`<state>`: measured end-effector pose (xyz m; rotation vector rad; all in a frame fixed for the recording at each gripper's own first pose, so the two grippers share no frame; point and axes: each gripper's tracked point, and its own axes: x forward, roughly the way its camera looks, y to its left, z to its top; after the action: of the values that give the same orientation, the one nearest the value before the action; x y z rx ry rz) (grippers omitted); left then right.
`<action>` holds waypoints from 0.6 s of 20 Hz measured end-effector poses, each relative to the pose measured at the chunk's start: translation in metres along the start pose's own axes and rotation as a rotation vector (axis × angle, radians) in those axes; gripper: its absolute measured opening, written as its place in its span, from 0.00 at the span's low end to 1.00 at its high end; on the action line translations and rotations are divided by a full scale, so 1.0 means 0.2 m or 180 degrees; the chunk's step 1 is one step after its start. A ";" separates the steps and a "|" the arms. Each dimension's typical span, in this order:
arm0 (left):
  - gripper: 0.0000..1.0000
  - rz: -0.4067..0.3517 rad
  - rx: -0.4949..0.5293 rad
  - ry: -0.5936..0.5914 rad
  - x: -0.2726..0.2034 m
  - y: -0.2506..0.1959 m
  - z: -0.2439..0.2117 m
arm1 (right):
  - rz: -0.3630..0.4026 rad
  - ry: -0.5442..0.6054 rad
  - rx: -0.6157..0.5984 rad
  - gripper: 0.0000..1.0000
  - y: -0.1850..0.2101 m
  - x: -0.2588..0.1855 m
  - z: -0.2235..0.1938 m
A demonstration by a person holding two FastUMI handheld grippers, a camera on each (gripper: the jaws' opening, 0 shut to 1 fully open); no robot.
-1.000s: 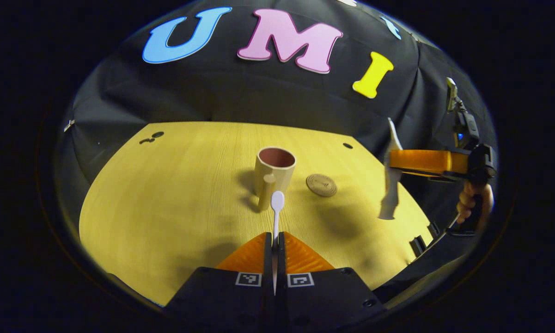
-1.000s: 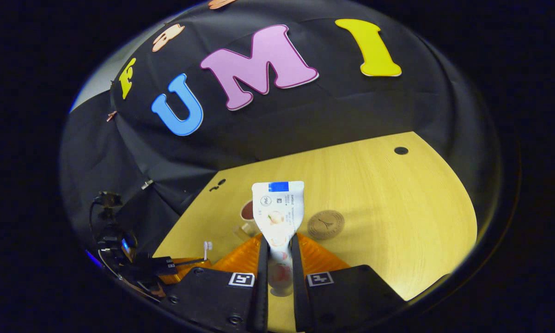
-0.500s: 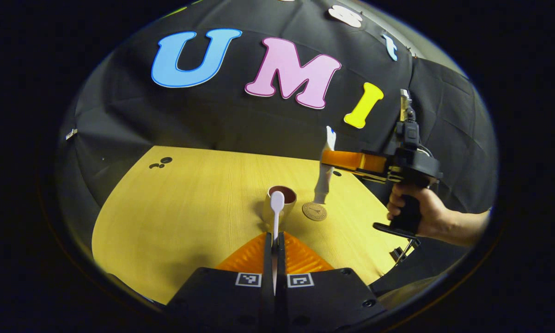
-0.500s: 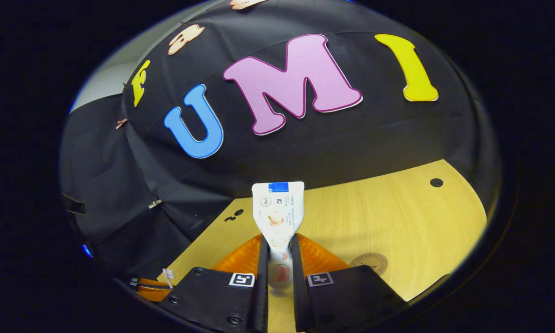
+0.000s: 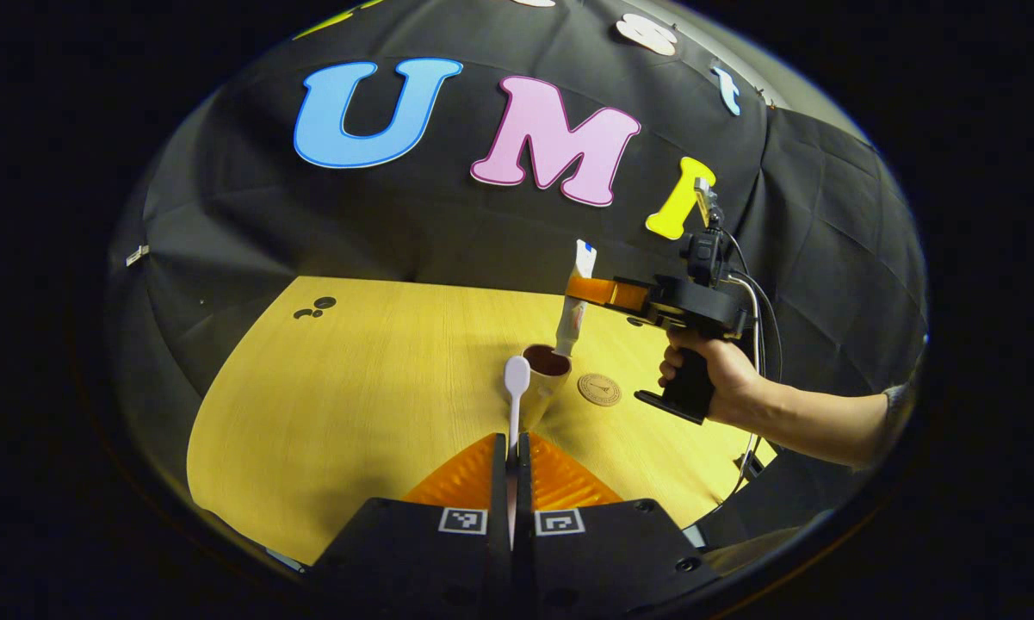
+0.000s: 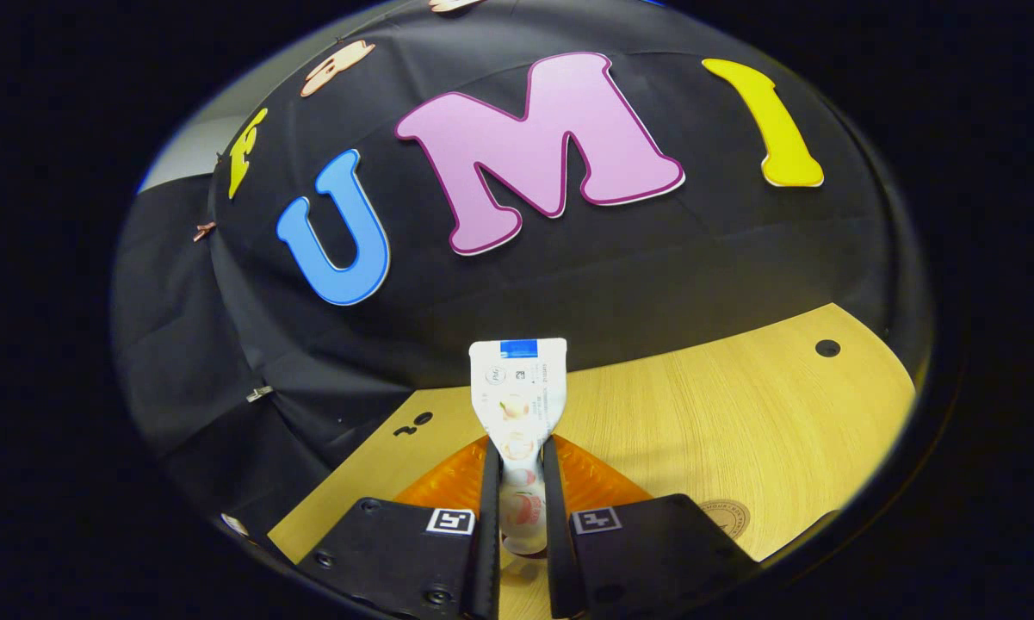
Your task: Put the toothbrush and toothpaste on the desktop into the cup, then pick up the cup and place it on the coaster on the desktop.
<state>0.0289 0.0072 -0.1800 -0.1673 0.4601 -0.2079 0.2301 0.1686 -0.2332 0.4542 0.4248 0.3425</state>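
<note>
While the right gripper (image 5: pixel 578 288) clamped the upright white toothpaste tube (image 5: pixel 571 331) directly above the beige ceramic cup (image 5: pixel 544 379), the left gripper (image 5: pixel 510 448) pinched the white toothbrush (image 5: pixel 515 392) nearby.

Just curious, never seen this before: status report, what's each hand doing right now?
Left tongs shut on toothbrush. Right tongs shut on toothpaste, its lower end at the cup mouth. Coaster beside cup.

Cup mouth: the toothpaste (image 5: pixel 571 320) held by the right claw (image 5: pixel 587 289) hangs over the cup (image 5: pixel 543 379).
Surface left of cup: bare surface (image 5: pixel 353 387), open passage.
Right of cup: coaster (image 5: pixel 599 389) just beside.
</note>
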 end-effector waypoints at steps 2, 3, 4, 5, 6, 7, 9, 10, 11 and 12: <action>0.06 0.0007 0.0023 0.0031 0.00 0.01 -0.02 | -0.0061 0.0044 -0.0048 0.26 -0.03 0.04 -0.06; 0.06 0.0018 0.0020 0.0048 -0.01 0.03 -0.03 | -0.0089 0.0074 -0.0053 0.26 -0.04 0.05 -0.08; 0.06 0.0029 0.0005 0.0060 -0.01 0.06 -0.04 | -0.0103 0.0099 -0.0042 0.26 -0.05 0.07 -0.11; 0.06 0.0037 -0.0017 0.0065 -0.02 0.08 -0.05 | -0.0112 0.0121 -0.0051 0.26 -0.05 0.08 -0.13; 0.06 0.0052 -0.0036 0.0065 -0.02 0.10 -0.05 | -0.0124 0.0151 -0.0088 0.26 -0.05 0.09 -0.15; 0.06 0.0072 -0.0052 0.0069 -0.02 0.11 -0.05 | -0.0128 0.0183 -0.0121 0.26 -0.05 0.10 -0.18; 0.06 0.0099 -0.0066 0.0073 -0.01 0.12 -0.05 | -0.0126 0.0240 -0.0164 0.26 -0.05 0.10 -0.21; 0.06 0.0110 -0.0064 0.0069 -0.02 0.12 -0.05 | -0.0123 0.0266 -0.0172 0.26 -0.05 0.10 -0.22; 0.06 0.0116 -0.0060 0.0065 -0.01 0.11 -0.06 | -0.0115 0.0289 -0.0174 0.26 -0.05 0.09 -0.24; 0.06 0.0122 -0.0063 0.0067 -0.01 0.11 -0.06 | -0.0104 0.0301 -0.0176 0.26 -0.04 0.09 -0.25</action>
<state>0.0257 0.0282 -0.1957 -0.1757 0.4860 -0.1675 0.2246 0.1862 -0.2834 0.3777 0.5130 0.3443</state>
